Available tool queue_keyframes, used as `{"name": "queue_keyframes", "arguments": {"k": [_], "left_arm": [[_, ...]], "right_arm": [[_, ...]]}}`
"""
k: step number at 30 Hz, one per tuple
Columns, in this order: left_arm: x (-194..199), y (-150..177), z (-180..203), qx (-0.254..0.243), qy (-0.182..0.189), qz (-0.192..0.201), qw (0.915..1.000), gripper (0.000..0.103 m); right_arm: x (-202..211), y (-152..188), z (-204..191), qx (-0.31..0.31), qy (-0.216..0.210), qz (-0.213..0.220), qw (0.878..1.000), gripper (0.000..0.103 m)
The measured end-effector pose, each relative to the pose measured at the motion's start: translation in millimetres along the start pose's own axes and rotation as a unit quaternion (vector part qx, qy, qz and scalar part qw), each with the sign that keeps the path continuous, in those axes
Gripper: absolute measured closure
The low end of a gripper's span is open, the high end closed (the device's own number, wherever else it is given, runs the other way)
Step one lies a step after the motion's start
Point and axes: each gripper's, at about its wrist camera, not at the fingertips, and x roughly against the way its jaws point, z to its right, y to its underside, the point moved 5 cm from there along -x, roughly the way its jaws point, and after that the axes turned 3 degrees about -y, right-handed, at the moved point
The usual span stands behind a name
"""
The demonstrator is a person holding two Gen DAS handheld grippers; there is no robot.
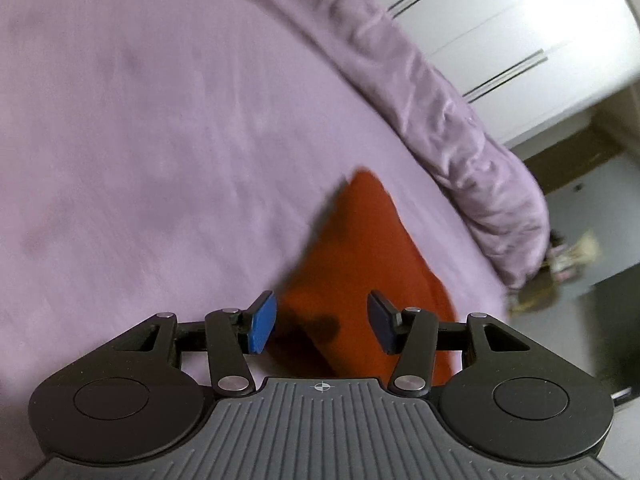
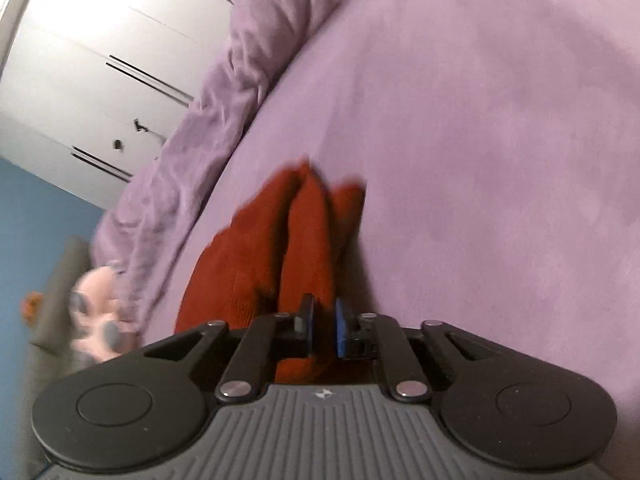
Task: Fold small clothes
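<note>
A small rust-red garment (image 1: 360,248) lies on the purple bed sheet (image 1: 160,140), narrowing to a point away from me in the left wrist view. My left gripper (image 1: 322,322) hangs over its near end, and its blue pads (image 1: 262,324) stand well apart without pressing the cloth. In the right wrist view the same red garment (image 2: 288,240) is bunched into long folds. My right gripper (image 2: 324,326) is shut on a fold of it, with cloth filling the narrow gap between the pads. Both views are blurred.
A bunched purple duvet (image 1: 460,128) runs along the far edge of the bed, also seen as the duvet (image 2: 208,112). Behind it stands a white wardrobe (image 2: 100,40). A pink plush toy (image 2: 98,312) lies off the bed's left side by a blue wall (image 2: 32,216).
</note>
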Motion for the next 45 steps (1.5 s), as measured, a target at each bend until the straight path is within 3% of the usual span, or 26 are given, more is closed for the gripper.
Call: {"name": "queue_keyframes", "arguments": {"k": [2, 3, 5, 9, 12, 15, 18, 20, 23, 26, 29, 31, 34, 37, 39, 41, 42, 43, 45], "left_arm": [[-3, -8, 12, -0.032, -0.002, 0.015, 0.9994, 0.045], [-8, -12, 18, -0.035, 0.002, 0.015, 0.9993, 0.045], [-20, -21, 33, -0.041, 0.008, 0.018, 0.999, 0.045], [-44, -43, 61, -0.099, -0.046, 0.074, 0.9913, 0.042], [-67, -54, 72, -0.115, -0.074, 0.089, 0.9865, 0.036], [-100, -53, 87, -0.162, -0.083, 0.086, 0.9794, 0.035], [-129, -37, 94, -0.202, -0.076, 0.053, 0.9749, 0.035], [-143, -20, 91, -0.216, -0.071, 0.027, 0.9735, 0.027], [-148, -8, 83, -0.21, -0.063, 0.039, 0.9748, 0.023], [-142, -12, 80, -0.192, -0.062, 0.033, 0.9789, 0.022], [-122, -17, 77, -0.168, -0.061, 0.035, 0.9833, 0.023], [-102, -11, 74, -0.18, -0.069, 0.041, 0.9805, 0.023], [-79, 6, 70, -0.199, -0.069, 0.042, 0.9767, 0.022], [-70, 25, 61, -0.21, -0.076, 0.029, 0.9742, 0.021], [-60, 32, 58, -0.213, -0.08, 0.019, 0.9736, 0.019], [-51, 40, 59, -0.241, -0.097, -0.003, 0.9656, 0.019], [-43, 46, 58, -0.252, -0.099, -0.002, 0.9627, 0.018], [-35, 50, 55, -0.258, -0.105, -0.005, 0.9604, 0.017], [-23, 62, 50, -0.268, -0.13, -0.023, 0.9544, 0.017]], "right_arm": [[11, -11, -21, 0.066, 0.024, 0.04, 0.997, 0.089], [7, -15, -33, 0.079, 0.016, 0.04, 0.996, 0.089], [-11, -17, -59, 0.089, -0.02, 0.019, 0.996, 0.089], [-63, -11, -108, 0.107, -0.056, -0.002, 0.993, 0.089], [-113, -6, -129, 0.147, -0.026, 0.006, 0.989, 0.089], [-148, -5, -116, 0.185, 0.031, 0.012, 0.982, 0.092], [-158, -4, -101, 0.271, 0.068, 0.028, 0.96, 0.092], [-157, -5, -94, 0.307, 0.061, 0.028, 0.949, 0.092], [-158, -13, -85, 0.352, 0.081, 0.041, 0.932, 0.092], [-156, -23, -74, 0.309, 0.051, 0.031, 0.949, 0.092], [-149, -17, -82, 0.316, 0.055, 0.023, 0.947, 0.088], [-132, -10, -90, 0.299, 0.037, 0.016, 0.953, 0.065], [-89, 15, -94, 0.297, -0.009, 0.019, 0.955, 0.056], [-67, 45, -87, 0.34, 0.011, 0.009, 0.94, 0.055], [-58, 62, -83, 0.388, 0.027, 0.009, 0.921, 0.055], [-45, 75, -88, 0.445, 0.052, 0.01, 0.894, 0.055], [-39, 78, -90, 0.46, 0.061, 0.008, 0.886, 0.055], [-31, 81, -91, 0.467, 0.068, -0.002, 0.882, 0.051], [-17, 88, -89, 0.456, 0.074, -0.037, 0.886, 0.045]]}}
